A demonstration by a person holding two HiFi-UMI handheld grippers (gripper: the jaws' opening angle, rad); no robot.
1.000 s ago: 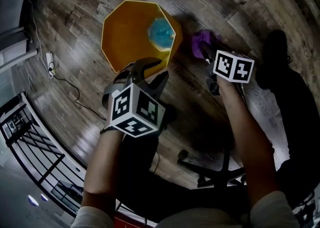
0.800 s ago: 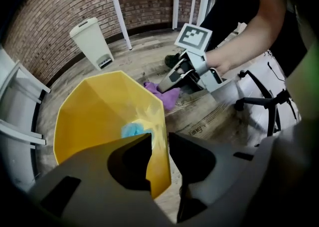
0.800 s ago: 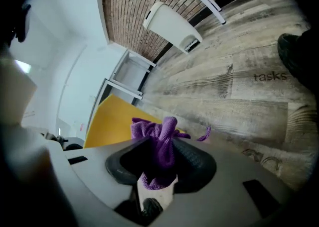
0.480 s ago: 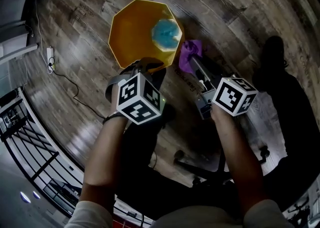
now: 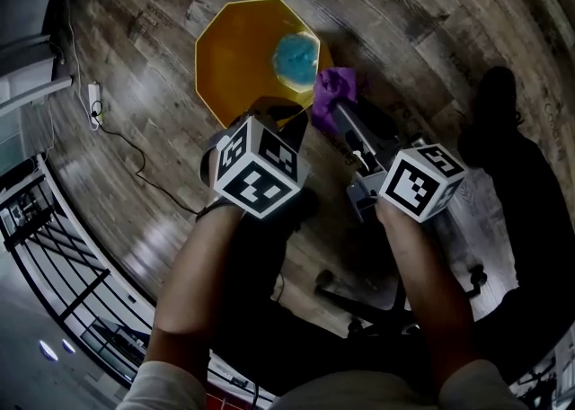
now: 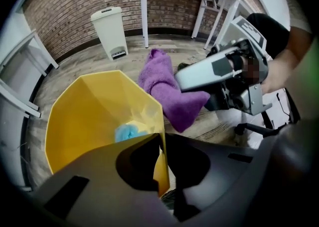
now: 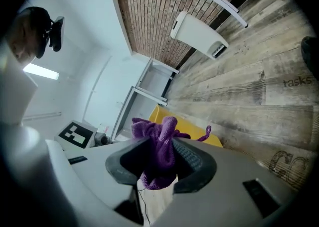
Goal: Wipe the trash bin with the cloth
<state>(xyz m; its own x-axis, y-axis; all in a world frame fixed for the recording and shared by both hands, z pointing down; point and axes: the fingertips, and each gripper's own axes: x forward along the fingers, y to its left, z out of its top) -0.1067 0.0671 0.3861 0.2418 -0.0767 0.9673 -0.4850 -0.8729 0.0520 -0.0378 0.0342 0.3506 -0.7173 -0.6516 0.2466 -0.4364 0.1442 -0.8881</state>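
Observation:
A yellow octagonal trash bin [image 5: 243, 57] stands on the wooden floor with a blue wad [image 5: 296, 57] at its bottom. My left gripper [image 5: 278, 117] points steeply down at the bin's near rim. Its jaws have just been closing and now pinch the yellow wall [image 6: 160, 171] between them. In that same left gripper view the blue wad [image 6: 128, 132] lies inside the bin. My right gripper [image 5: 335, 105] is shut on a purple cloth [image 5: 329, 90] and holds it in the air just right of the bin's rim. The cloth [image 7: 158, 157] bunches between the right gripper's [image 7: 167, 144] pads, with the bin [image 7: 188, 124] beyond.
A white pedal bin [image 6: 110, 31] stands by the brick wall, next to white table legs [image 6: 144, 7]. A cable and power strip [image 5: 92, 102] lie on the floor at the left. A chair base [image 5: 377, 300] is near my feet.
The right gripper has risen from the floor with the purple cloth and come close to the bin's rim. The left gripper's jaws have closed on the bin's near wall.

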